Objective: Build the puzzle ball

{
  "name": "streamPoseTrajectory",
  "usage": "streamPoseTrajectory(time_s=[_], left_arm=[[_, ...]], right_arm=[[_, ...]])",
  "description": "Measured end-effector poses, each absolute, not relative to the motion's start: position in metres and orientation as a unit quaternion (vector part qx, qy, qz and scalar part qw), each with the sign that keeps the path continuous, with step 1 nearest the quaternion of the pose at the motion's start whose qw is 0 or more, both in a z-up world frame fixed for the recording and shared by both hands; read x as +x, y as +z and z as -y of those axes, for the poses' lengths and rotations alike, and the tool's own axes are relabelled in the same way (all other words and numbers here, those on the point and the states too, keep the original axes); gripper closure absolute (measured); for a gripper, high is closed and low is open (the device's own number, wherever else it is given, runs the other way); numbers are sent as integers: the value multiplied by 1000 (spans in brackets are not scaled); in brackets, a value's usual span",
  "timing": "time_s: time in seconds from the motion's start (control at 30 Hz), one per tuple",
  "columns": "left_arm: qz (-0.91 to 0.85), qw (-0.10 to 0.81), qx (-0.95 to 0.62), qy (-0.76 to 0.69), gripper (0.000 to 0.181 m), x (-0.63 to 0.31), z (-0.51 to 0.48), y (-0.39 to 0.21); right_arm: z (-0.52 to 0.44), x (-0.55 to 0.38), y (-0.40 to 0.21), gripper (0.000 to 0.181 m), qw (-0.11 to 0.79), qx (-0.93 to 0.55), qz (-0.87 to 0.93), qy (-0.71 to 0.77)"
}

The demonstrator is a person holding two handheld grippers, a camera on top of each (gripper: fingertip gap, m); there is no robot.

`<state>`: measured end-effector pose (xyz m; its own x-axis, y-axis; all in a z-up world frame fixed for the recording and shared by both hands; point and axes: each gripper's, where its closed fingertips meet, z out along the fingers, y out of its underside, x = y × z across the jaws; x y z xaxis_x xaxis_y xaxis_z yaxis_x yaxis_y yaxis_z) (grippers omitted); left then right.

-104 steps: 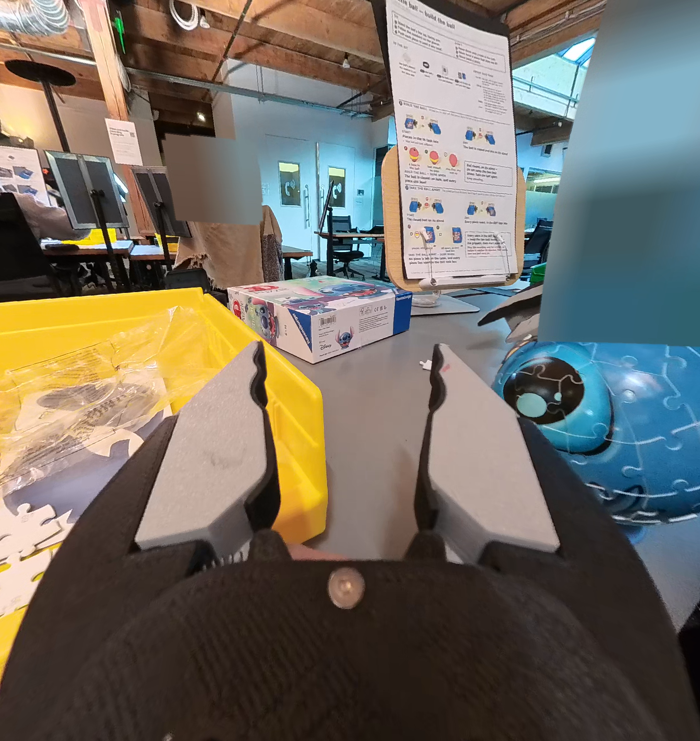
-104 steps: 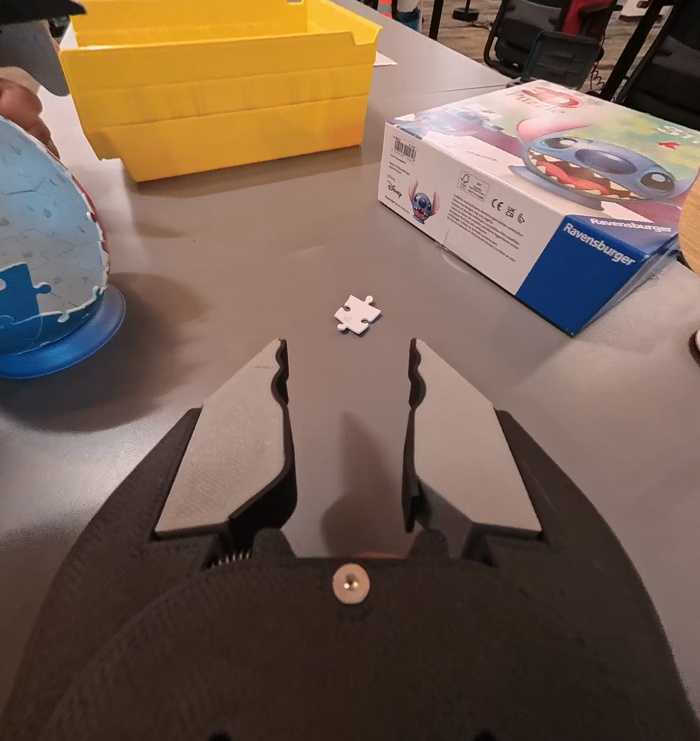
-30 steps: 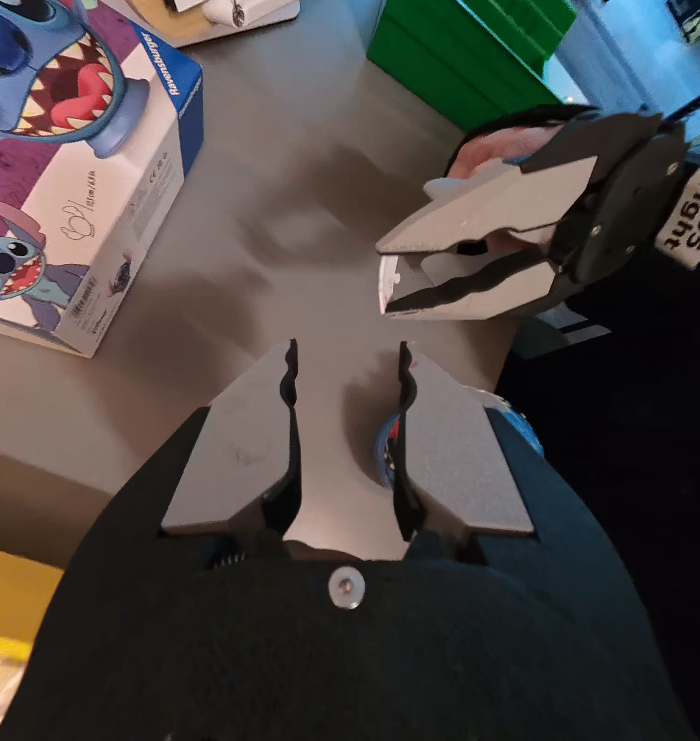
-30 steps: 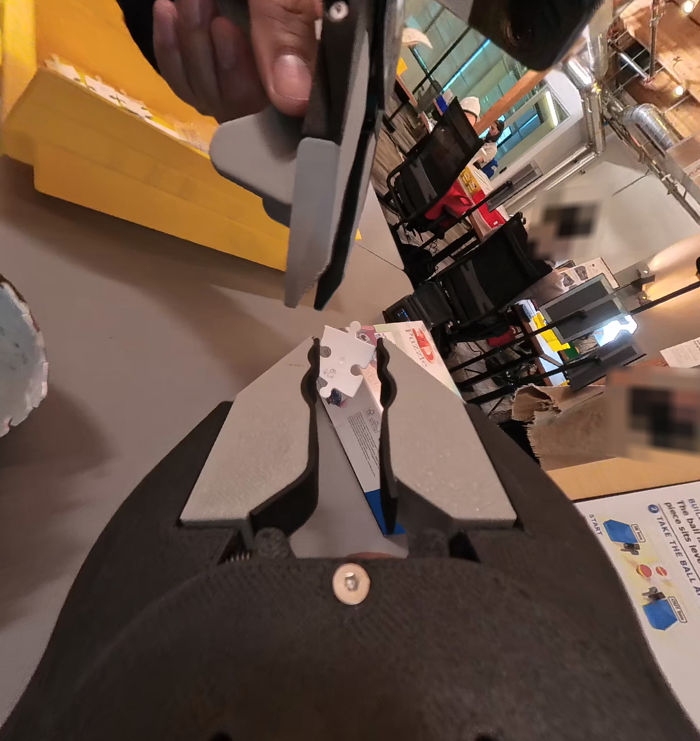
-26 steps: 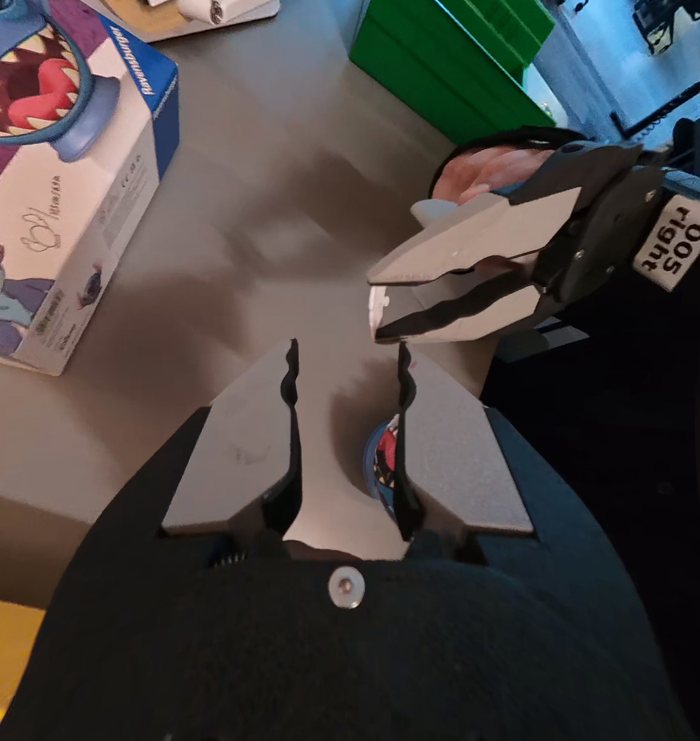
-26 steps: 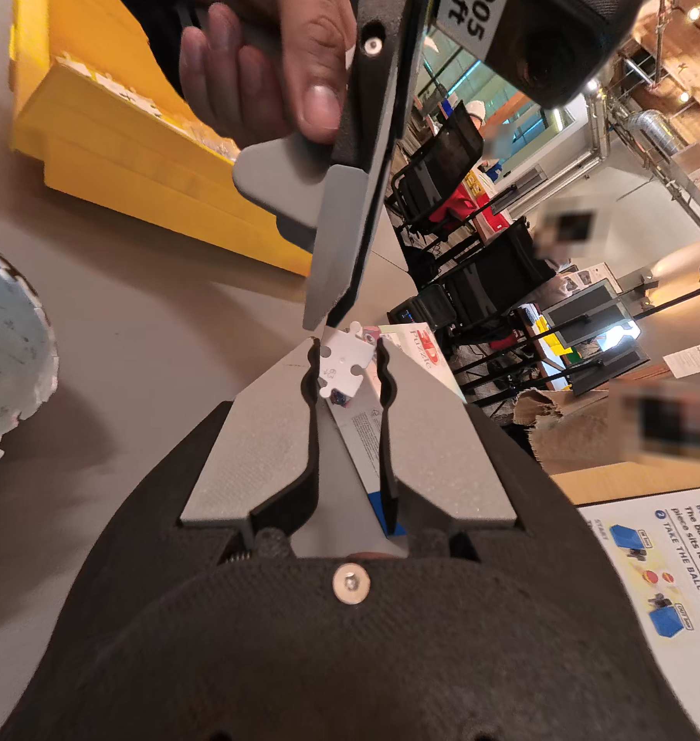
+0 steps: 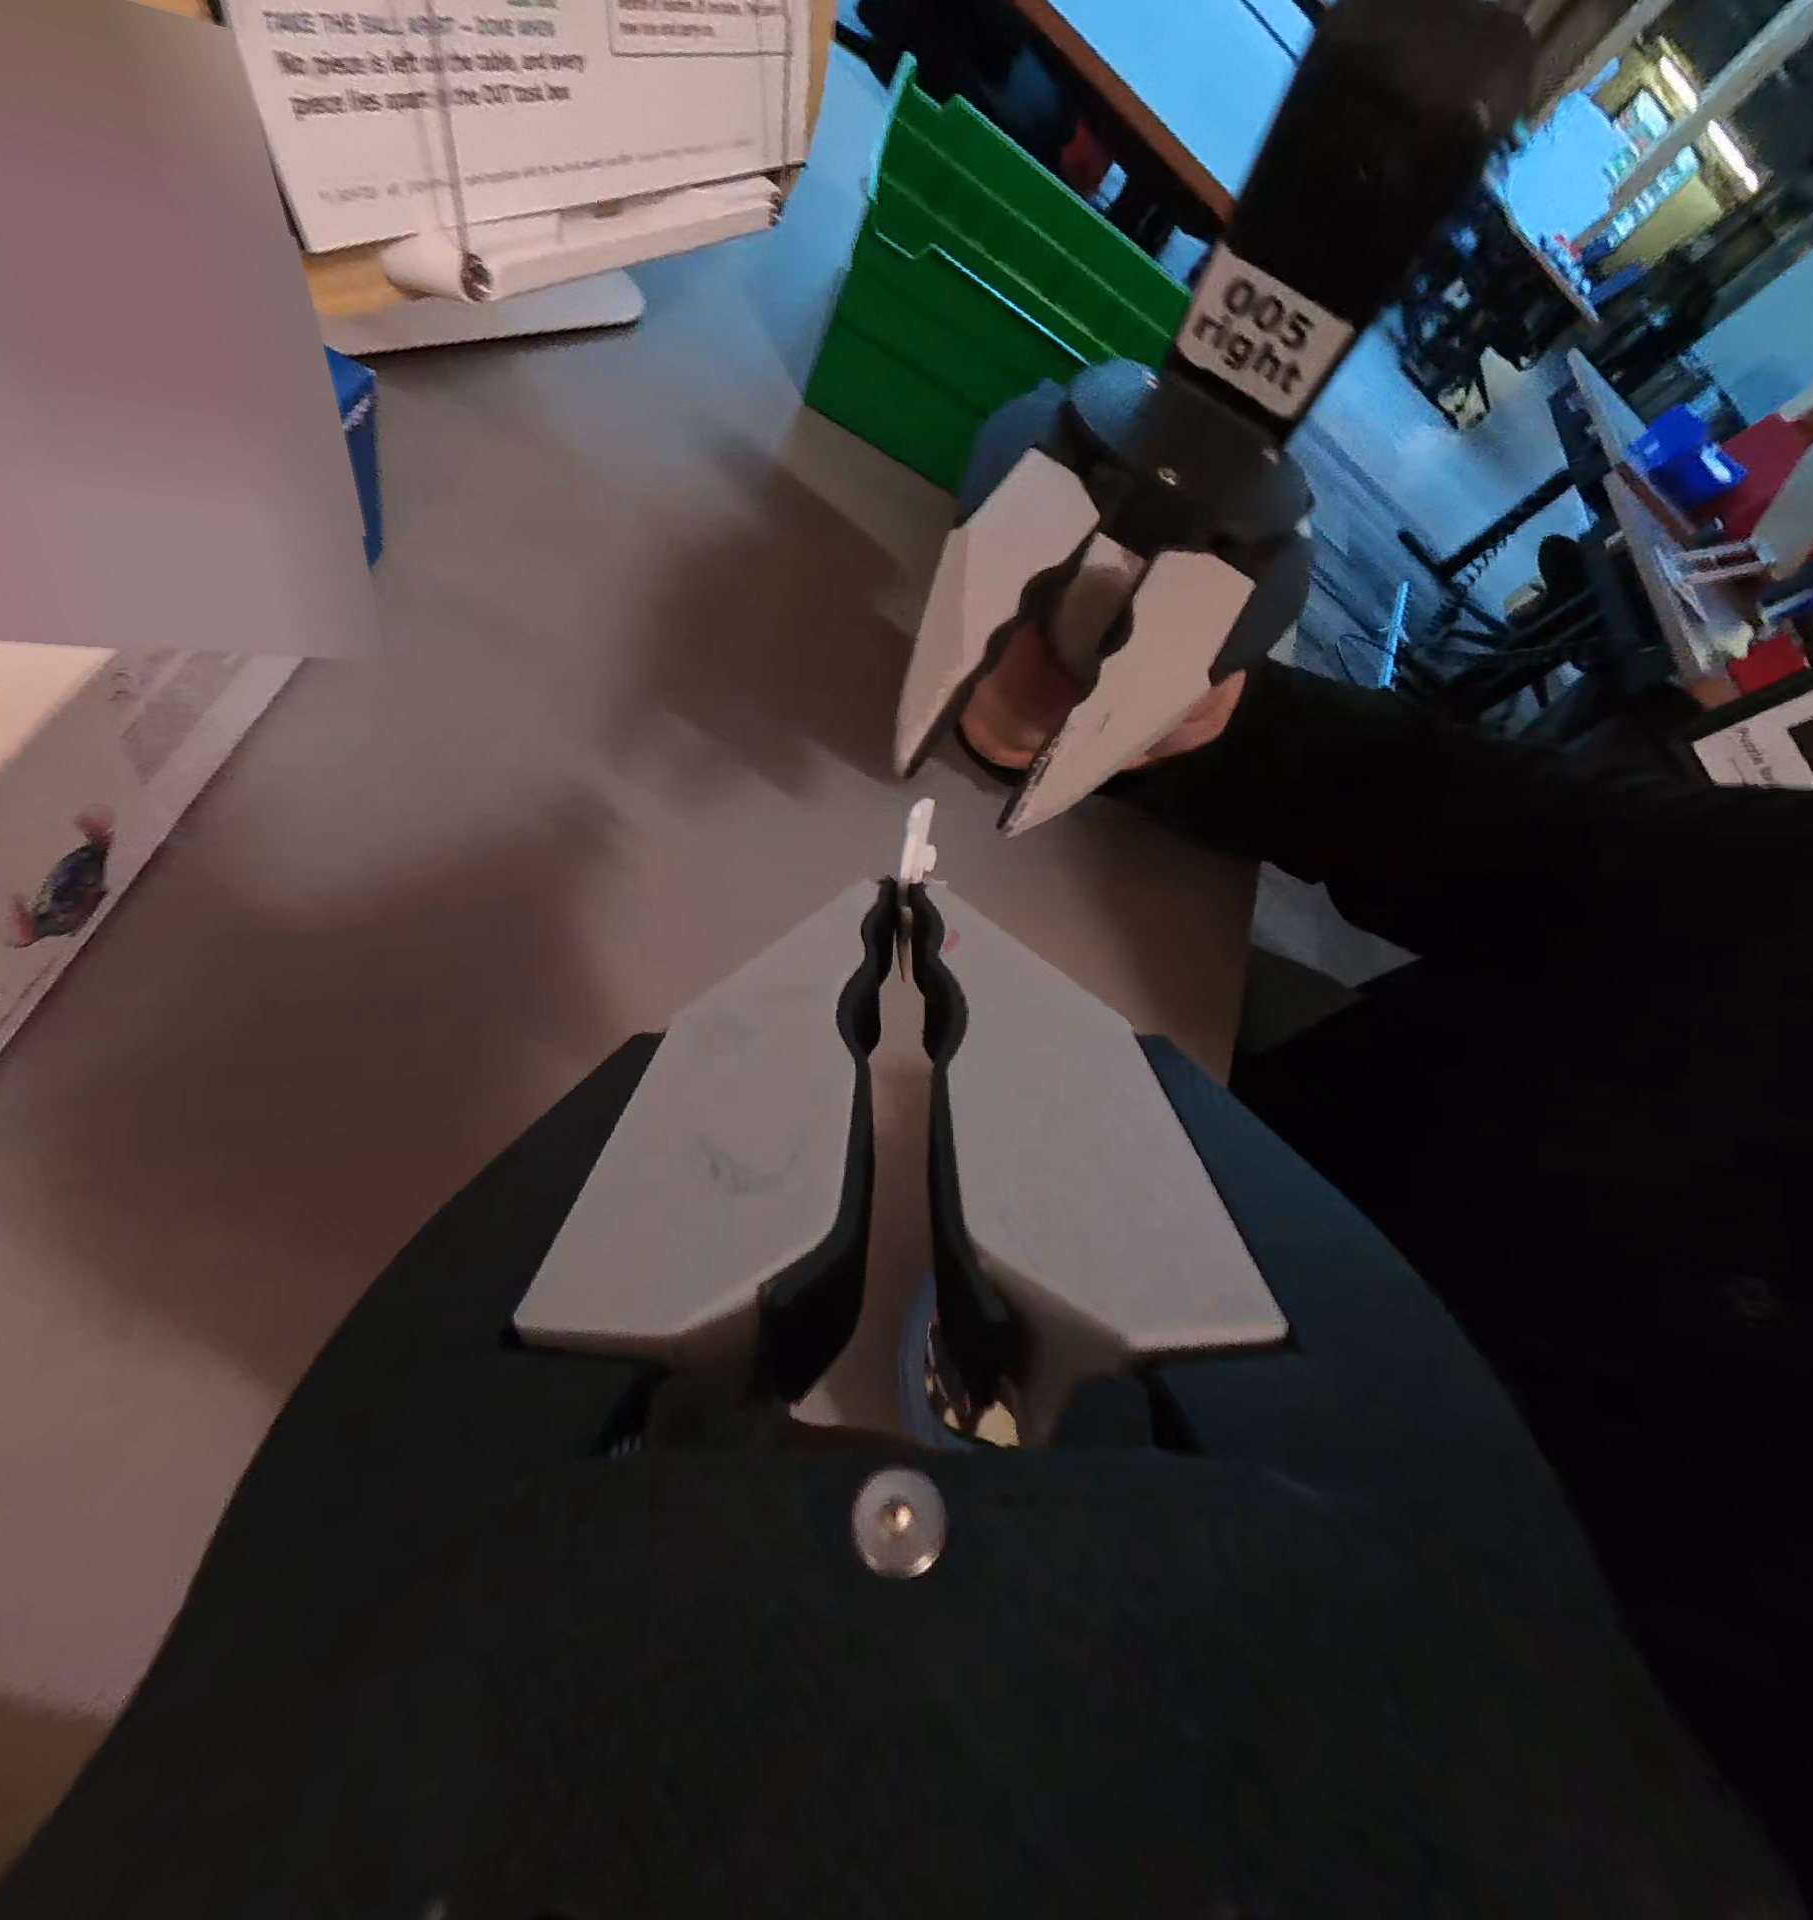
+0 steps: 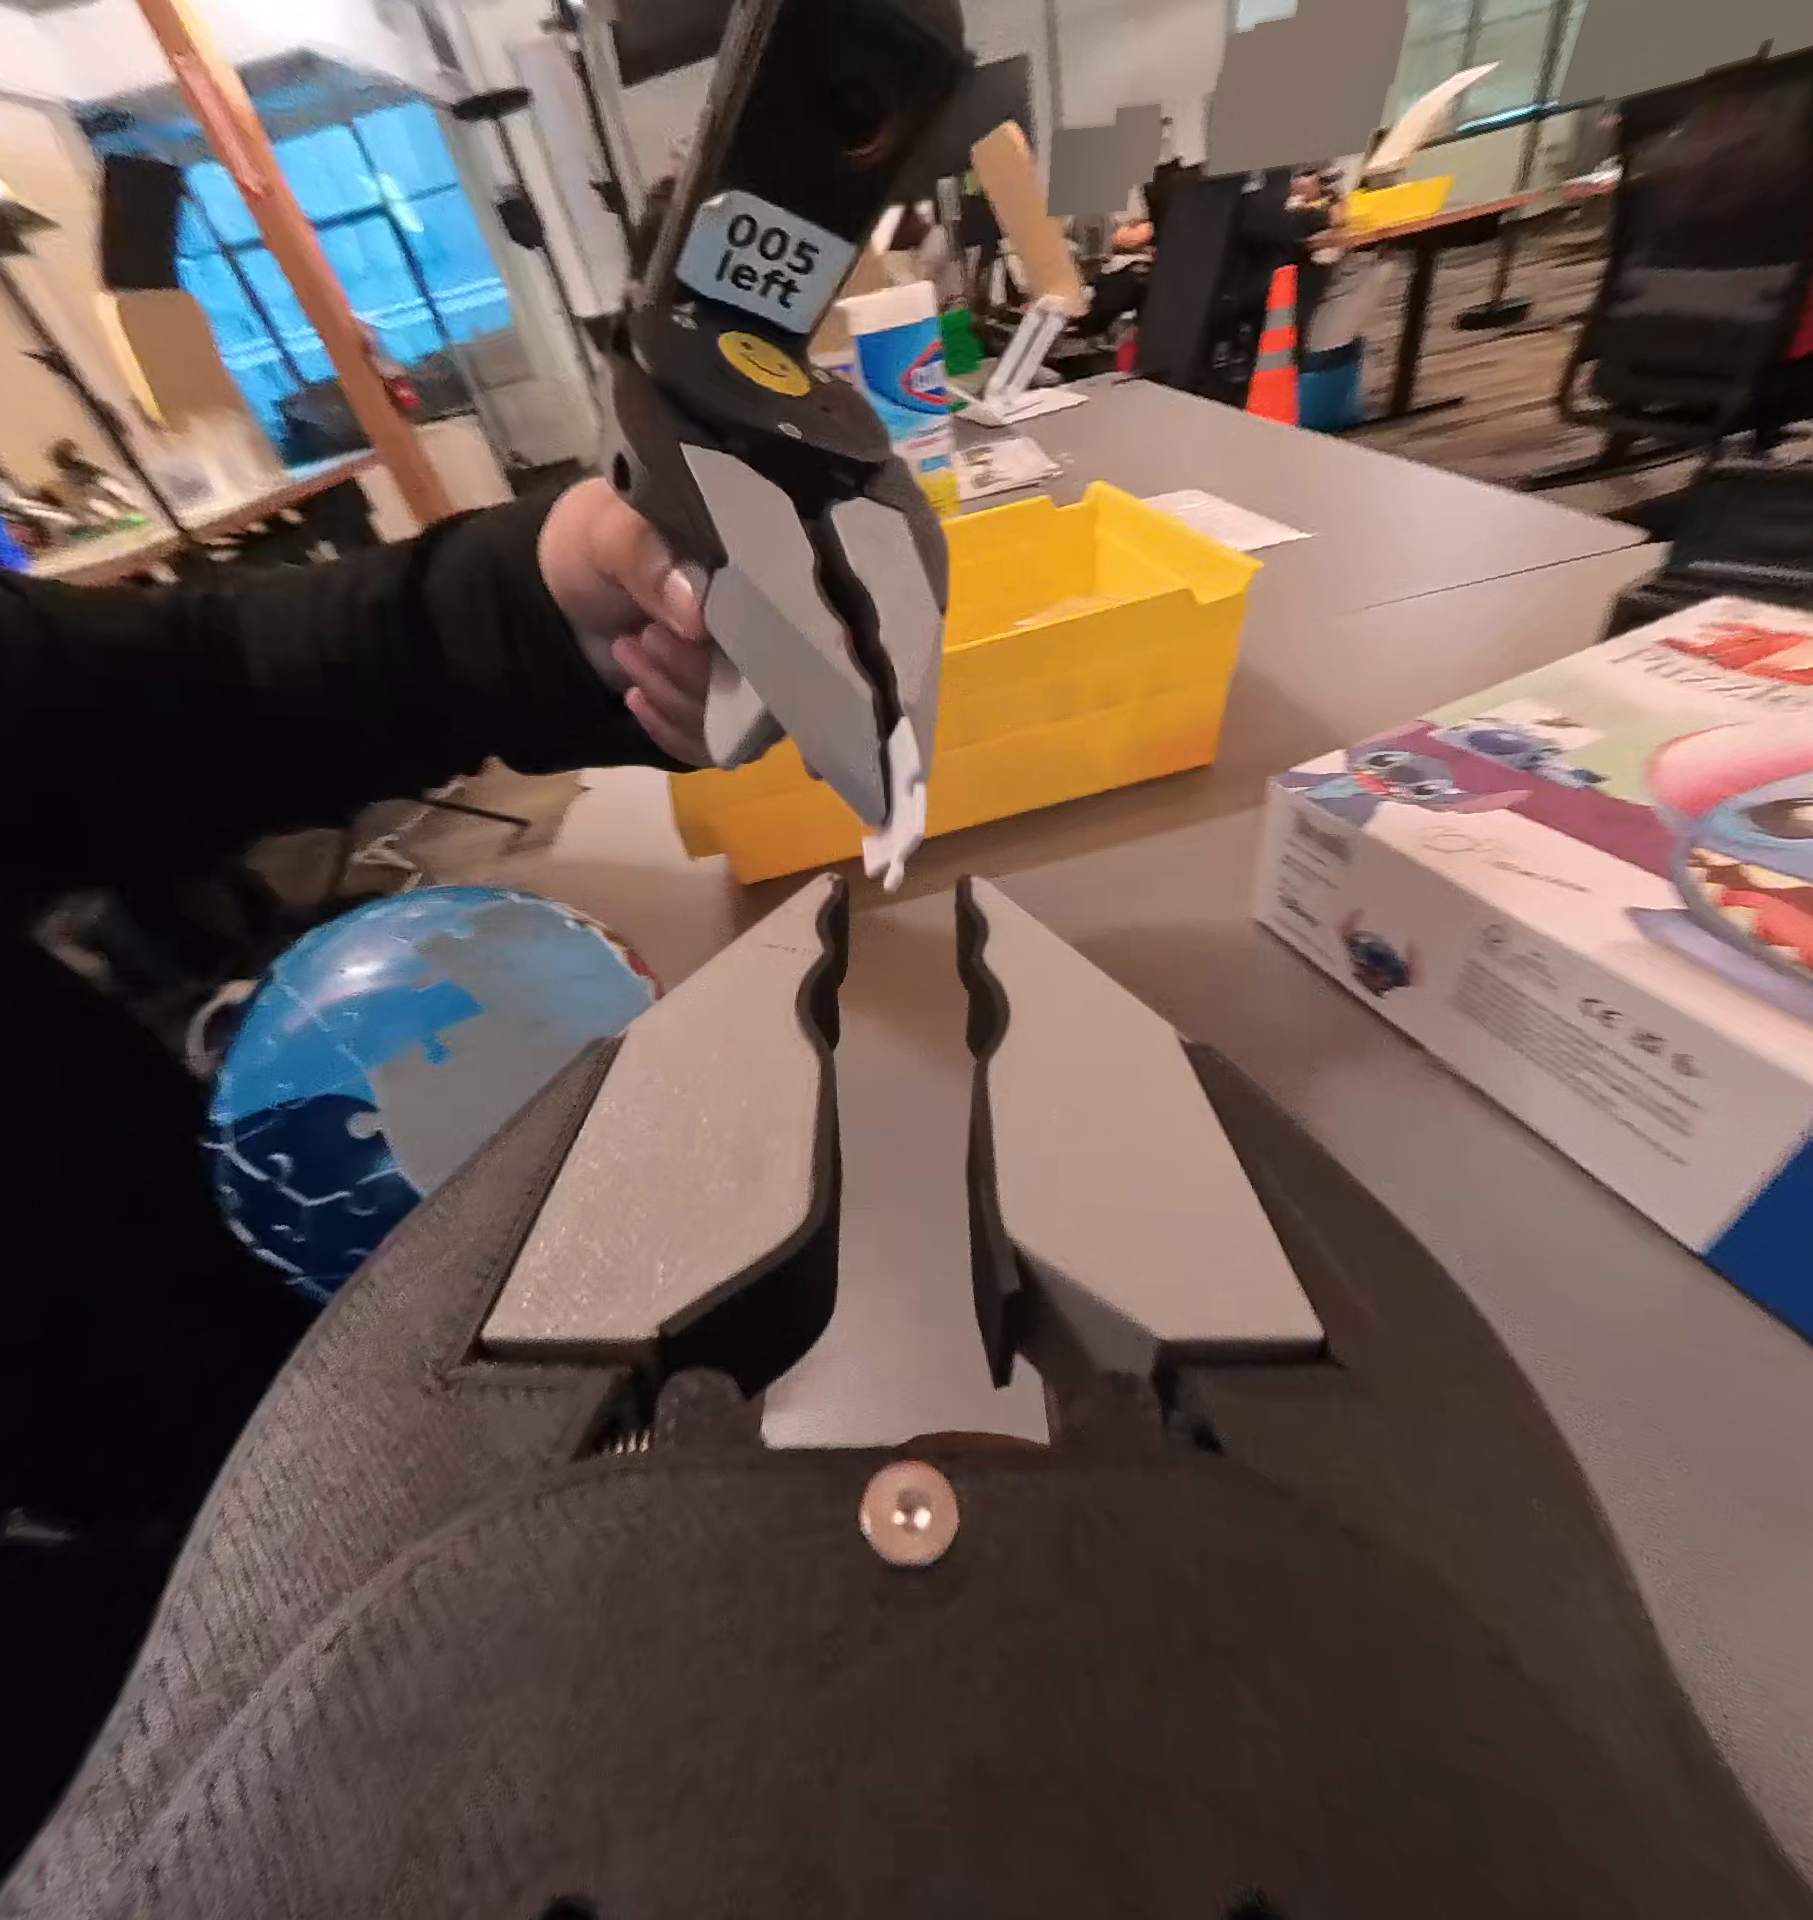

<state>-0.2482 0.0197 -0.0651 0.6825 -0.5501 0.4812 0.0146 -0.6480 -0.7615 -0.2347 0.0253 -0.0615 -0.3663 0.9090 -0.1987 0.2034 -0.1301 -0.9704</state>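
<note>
White and thin, the puzzle piece (image 7: 917, 837) sticks out edge-on from the tips of the left gripper (image 7: 907, 916), whose jaws are pressed together on it above the grey table (image 7: 466, 883). From the right wrist view, the same piece (image 8: 900, 812) hangs at twelve o'clock, just beyond the right gripper (image 8: 900, 902), whose jaws stand spread with nothing between them. At nine o'clock in that view sits the blue puzzle ball (image 8: 382, 1060), partly built. A yellow bin (image 8: 1068, 665) lies behind at one o'clock, and the puzzle box (image 8: 1567, 935) at three o'clock.
</note>
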Motion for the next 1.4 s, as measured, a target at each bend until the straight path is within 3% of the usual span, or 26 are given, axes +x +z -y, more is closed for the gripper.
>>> streamPoseTrajectory(time_s=[0.17, 0.33, 0.4, 0.5, 0.7, 1.4], left_arm=[[-225, 375, -831, -344, 181, -231, -13, -67], [-242, 365, -844, -310, 181, -227, -11, -73], [-244, 363, -848, -301, 178, -226, -5, -71], [-239, 365, -857, -275, 158, -234, 8, -70], [-213, 371, -887, -175, 157, -274, 26, -84], [-161, 384, -880, -229, 155, -274, 36, -100]], right_arm=[[-14, -239, -65, 164, 272, -471, 595, 591], [-2, -236, -72, 174, 250, -461, 601, 603], [-2, -232, -72, 181, 261, -461, 589, 611], [-1, -225, -84, 181, 273, -470, 579, 608], [21, -222, -113, 181, 251, -472, 596, 599], [40, -227, -127, 181, 156, -486, 567, 647]])
